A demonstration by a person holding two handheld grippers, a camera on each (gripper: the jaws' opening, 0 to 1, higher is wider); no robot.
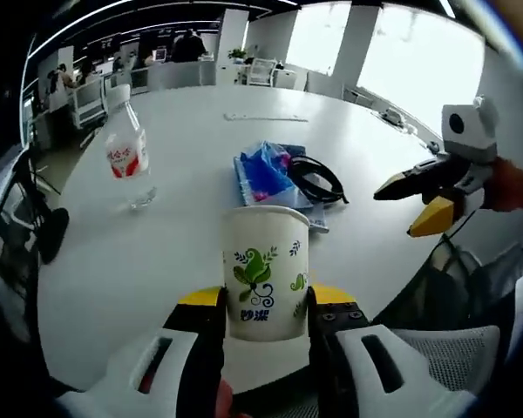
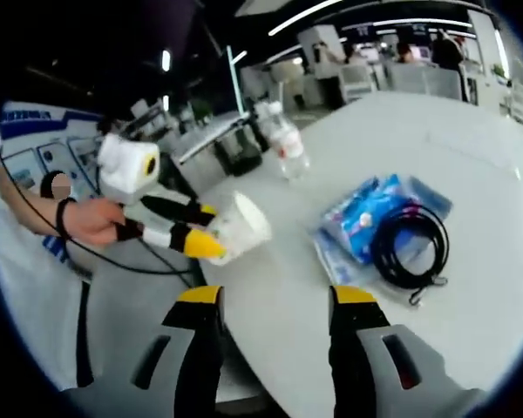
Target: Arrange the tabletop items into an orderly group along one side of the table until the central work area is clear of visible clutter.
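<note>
A white paper cup [image 1: 264, 272] with a green leaf print sits between the jaws of my left gripper [image 1: 266, 315], which is shut on it near the table's front edge. In the right gripper view the same cup [image 2: 237, 228] is tilted in that left gripper [image 2: 196, 228], held by a hand. My right gripper [image 2: 276, 300] stands open above the table edge with nothing between its jaws; it appears from the right [image 1: 418, 202] in the left gripper view. A blue packet [image 1: 266, 170] [image 2: 366, 215], a coiled black cable [image 1: 315, 180] [image 2: 410, 244] and a water bottle [image 1: 126, 150] [image 2: 288, 148] rest on the table.
The large white round table [image 1: 200, 113] [image 2: 488, 157] stretches ahead. A thin white strip [image 1: 266, 117] lies far across it. Office chairs [image 1: 87, 100] and desks stand beyond. A dark chair [image 1: 30, 218] sits at the left edge, a mesh chair [image 1: 453, 344] near right.
</note>
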